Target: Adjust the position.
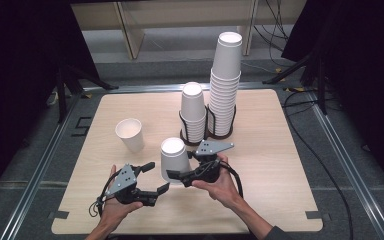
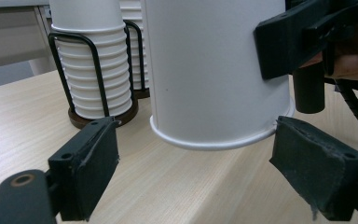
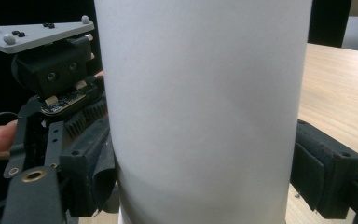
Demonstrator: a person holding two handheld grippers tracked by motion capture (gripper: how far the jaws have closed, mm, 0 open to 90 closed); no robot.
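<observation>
High view: our right gripper (image 1: 176, 174) clamps inverted paper cup (image 1: 174, 159) | left gripper (image 1: 156, 177) spread, empty | next: lift toward cup stacks (image 1: 225, 85).

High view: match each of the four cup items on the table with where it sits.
1 tall cup stack
2 short cup stack
3 upright single cup
4 upside-down cup

a between the right hand-held gripper jaws
b alone, toward the table left
c right wire holder
d left wire holder

Pairs: 1-c, 2-d, 3-b, 4-a
</observation>
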